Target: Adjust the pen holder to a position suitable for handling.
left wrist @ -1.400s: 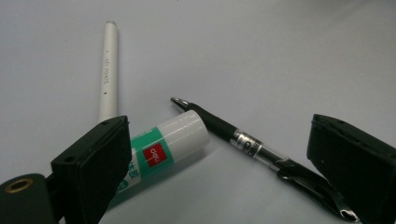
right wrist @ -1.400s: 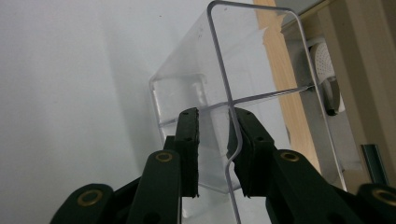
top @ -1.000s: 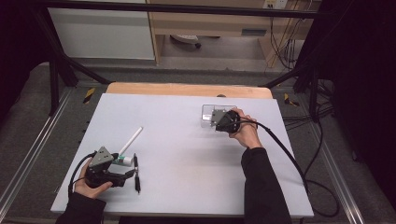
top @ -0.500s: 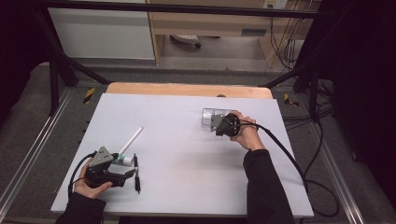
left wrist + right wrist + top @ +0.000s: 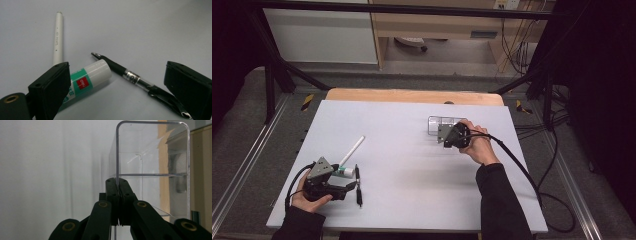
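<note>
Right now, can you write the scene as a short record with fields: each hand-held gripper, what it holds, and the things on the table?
right hand-held gripper: shut on one wall of the clear plastic box
left hand-held gripper: open, low over the table, holds nothing
between its jaws: glue stick, black pen
beyond them: white tube, lying flat
table: white top

Jaws tight on clear box [image 5: 152, 165] wall
</note>
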`<act>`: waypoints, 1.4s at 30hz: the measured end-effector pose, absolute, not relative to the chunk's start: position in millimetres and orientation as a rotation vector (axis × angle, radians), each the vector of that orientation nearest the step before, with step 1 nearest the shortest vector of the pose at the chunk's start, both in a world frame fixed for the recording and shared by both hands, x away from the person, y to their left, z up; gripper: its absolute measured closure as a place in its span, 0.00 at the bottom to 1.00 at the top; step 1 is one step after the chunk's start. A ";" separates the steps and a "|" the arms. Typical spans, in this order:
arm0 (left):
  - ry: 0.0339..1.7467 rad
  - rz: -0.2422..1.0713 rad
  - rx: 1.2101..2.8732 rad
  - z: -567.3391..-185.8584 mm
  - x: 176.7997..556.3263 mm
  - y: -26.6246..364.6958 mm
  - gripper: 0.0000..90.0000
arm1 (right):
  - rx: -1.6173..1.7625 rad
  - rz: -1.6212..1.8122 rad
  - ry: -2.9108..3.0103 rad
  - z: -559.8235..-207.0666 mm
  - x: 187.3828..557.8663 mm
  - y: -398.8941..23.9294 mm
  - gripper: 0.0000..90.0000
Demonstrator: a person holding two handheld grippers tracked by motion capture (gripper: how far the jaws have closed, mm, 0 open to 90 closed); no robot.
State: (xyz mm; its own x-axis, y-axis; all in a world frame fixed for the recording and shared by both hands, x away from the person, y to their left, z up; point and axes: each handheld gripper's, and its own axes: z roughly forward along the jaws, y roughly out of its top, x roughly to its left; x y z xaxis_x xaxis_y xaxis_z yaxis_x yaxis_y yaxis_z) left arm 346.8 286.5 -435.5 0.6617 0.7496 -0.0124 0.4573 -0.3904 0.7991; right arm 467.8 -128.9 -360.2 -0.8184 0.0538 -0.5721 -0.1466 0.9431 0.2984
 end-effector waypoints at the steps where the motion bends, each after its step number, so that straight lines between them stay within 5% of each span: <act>1: 0.933 0.450 2.052 -435.4 346.6 286.0 0.07 | -0.062 0.457 2.494 -359.4 466.2 -127.6 0.99; 42: 0.927 0.450 2.047 -433.9 346.0 286.5 0.08 | -0.065 0.464 2.606 -360.6 445.0 -30.7 0.98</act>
State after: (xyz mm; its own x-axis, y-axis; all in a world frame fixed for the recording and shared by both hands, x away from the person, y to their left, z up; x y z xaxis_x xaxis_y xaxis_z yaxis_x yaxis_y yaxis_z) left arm 346.0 286.5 -433.9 0.6644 0.7473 -0.0124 0.4523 -0.3888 0.8026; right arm 445.0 -30.7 -360.6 -0.8792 0.0374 -0.4749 -0.1288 0.9411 0.3127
